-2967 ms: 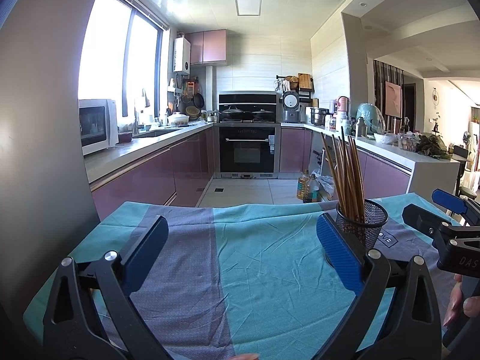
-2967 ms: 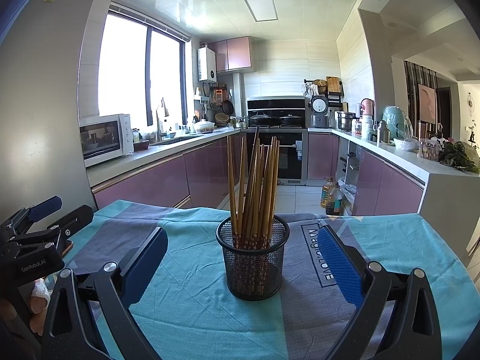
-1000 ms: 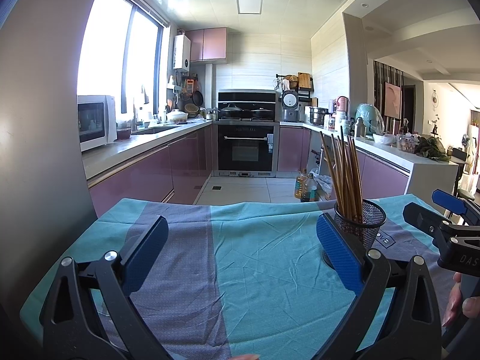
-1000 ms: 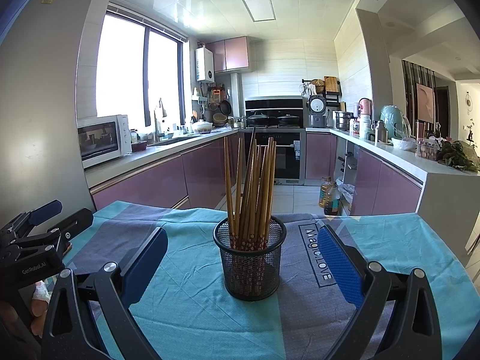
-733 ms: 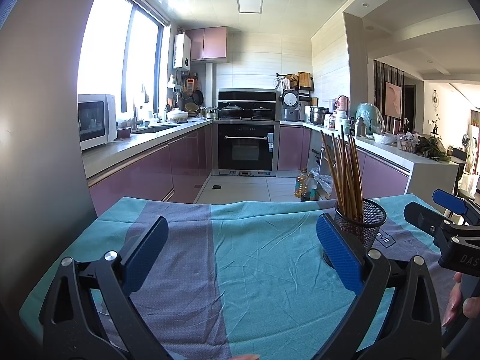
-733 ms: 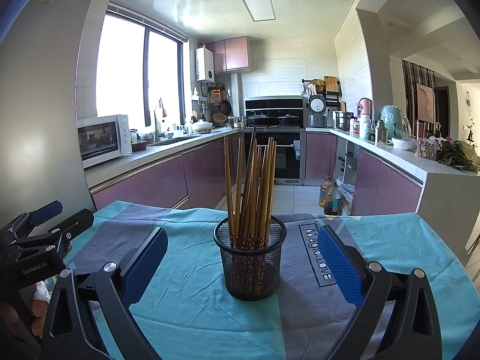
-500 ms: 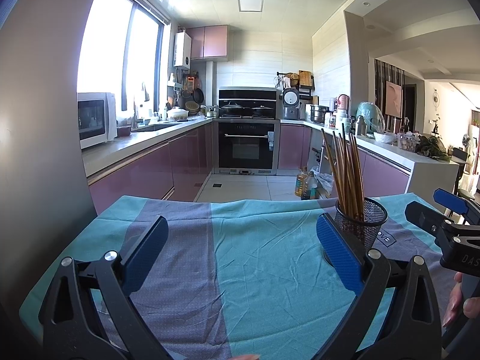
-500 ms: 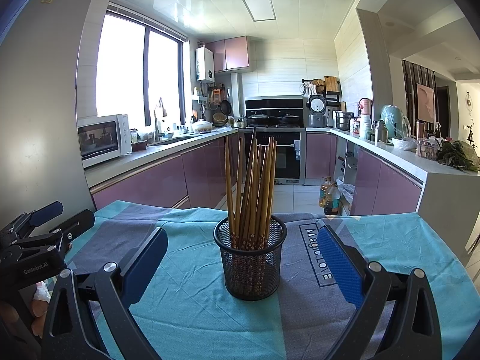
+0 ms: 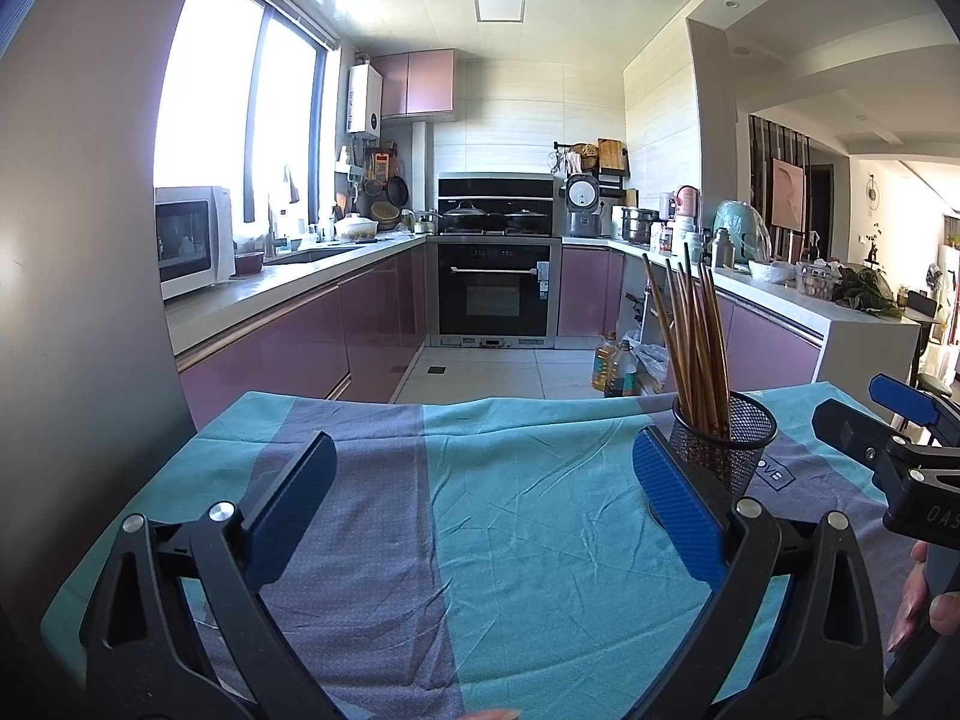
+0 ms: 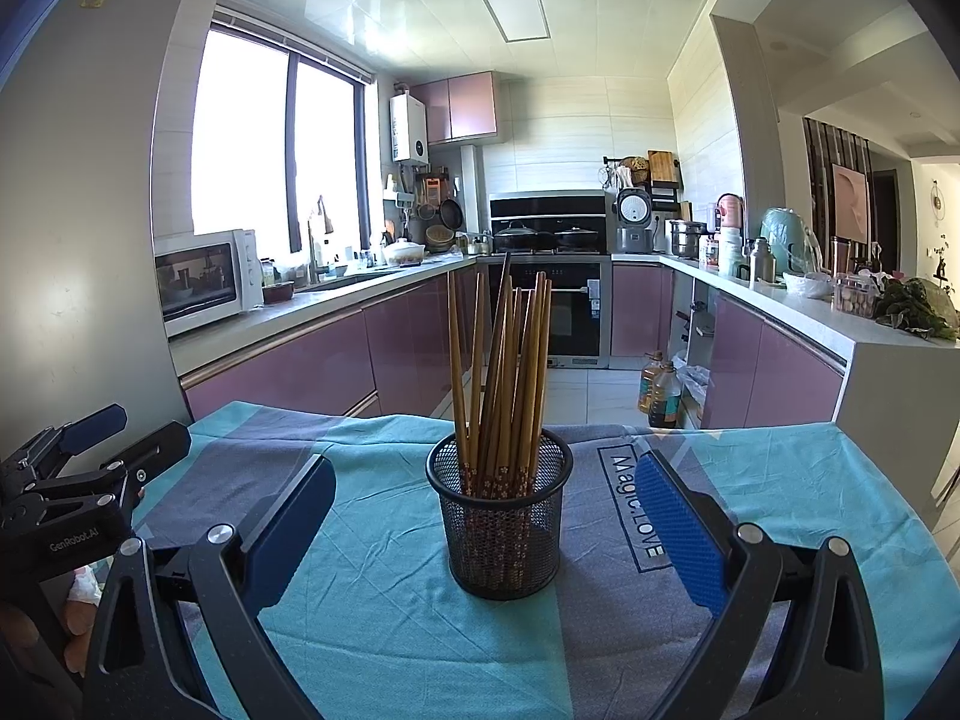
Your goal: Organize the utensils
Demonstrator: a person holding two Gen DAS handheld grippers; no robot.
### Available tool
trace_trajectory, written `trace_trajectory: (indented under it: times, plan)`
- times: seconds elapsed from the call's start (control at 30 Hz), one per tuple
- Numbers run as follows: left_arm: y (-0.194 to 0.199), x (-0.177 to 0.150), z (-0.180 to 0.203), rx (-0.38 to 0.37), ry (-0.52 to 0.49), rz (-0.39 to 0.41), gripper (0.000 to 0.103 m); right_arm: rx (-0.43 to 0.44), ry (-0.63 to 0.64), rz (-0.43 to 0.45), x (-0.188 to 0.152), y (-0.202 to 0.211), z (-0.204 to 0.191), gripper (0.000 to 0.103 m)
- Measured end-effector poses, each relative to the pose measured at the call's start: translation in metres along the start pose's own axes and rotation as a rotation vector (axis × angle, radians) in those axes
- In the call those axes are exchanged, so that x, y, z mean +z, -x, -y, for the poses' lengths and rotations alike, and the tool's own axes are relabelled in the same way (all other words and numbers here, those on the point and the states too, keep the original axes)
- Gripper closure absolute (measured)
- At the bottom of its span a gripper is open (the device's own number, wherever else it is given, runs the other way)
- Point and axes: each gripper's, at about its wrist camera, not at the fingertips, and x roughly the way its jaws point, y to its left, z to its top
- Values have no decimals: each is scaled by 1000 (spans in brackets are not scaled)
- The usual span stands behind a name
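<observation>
Chopsticks [image 10: 501, 384] bunched upright in black mesh holder [image 10: 500, 525], mid-table on teal-and-grey cloth [image 10: 384, 612]. Right gripper [image 10: 480, 516] spread wide, empty, holder dead ahead between its blue pads. Left gripper [image 9: 480, 492] also spread, empty, facing bare cloth; its view puts holder off right, behind right pad. Only right view shows "Magic.LOVE" print [image 10: 633, 507] in full.
</observation>
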Motion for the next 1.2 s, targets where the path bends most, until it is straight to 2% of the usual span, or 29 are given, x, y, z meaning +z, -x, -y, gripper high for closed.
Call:
trace_trajectory:
  times: [1.2]
  plan:
    - [-6, 1, -6, 7, 5, -2, 6, 0, -12, -6, -1, -2, 1, 6]
